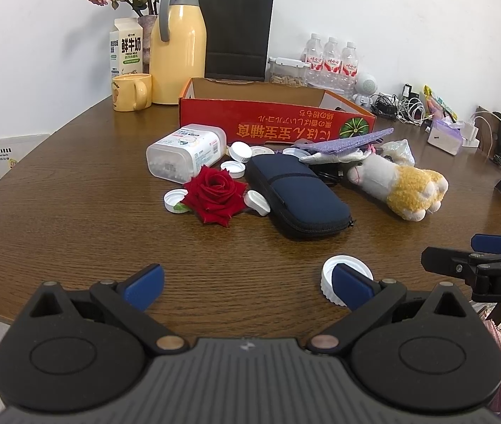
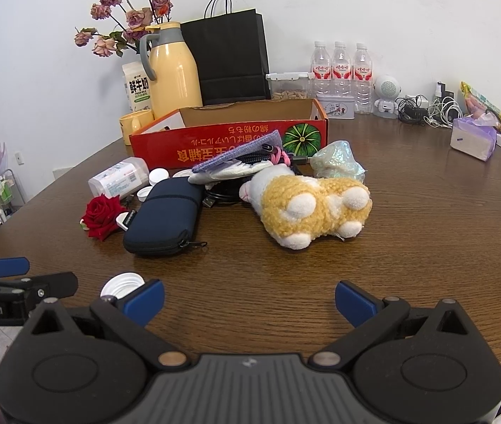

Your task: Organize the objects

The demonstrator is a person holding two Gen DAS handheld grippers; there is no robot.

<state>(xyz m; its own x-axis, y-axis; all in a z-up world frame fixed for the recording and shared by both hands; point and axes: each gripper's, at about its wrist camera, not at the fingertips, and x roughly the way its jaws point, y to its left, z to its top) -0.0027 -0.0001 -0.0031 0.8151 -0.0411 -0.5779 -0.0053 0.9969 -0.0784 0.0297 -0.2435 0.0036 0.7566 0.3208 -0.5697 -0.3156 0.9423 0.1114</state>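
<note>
**Both claws wide and empty, clutter waiting in front of the red box**

Nearest the cameras, the left claw [image 1: 248, 286] and the right claw [image 2: 249, 302] both stand wide with nothing between the pads, hovering over the near edge of the brown wooden counter [image 1: 73, 194]. A loose white cap [image 1: 344, 282] lies on the counter just behind the left claw's right finger, between the two claws.

Nothing looks sorted yet, so the job seems to be at its start. A likely first move is to close on that near cap, or to reach further for the pile.

Further in lie a red rose [image 1: 215, 194], a navy zip pouch [image 1: 296, 196], a plush toy [image 2: 306, 208], a clear plastic tub [image 1: 185, 150] and more white caps. Behind them the open red cardboard box [image 1: 275, 120] looks empty, the probable destination.

At the back wall stand a yellow thermos [image 1: 179, 46], a milk carton, a mug, a black paper bag [image 2: 227, 56], water bottles [image 2: 342, 67] and tangled cables
</note>
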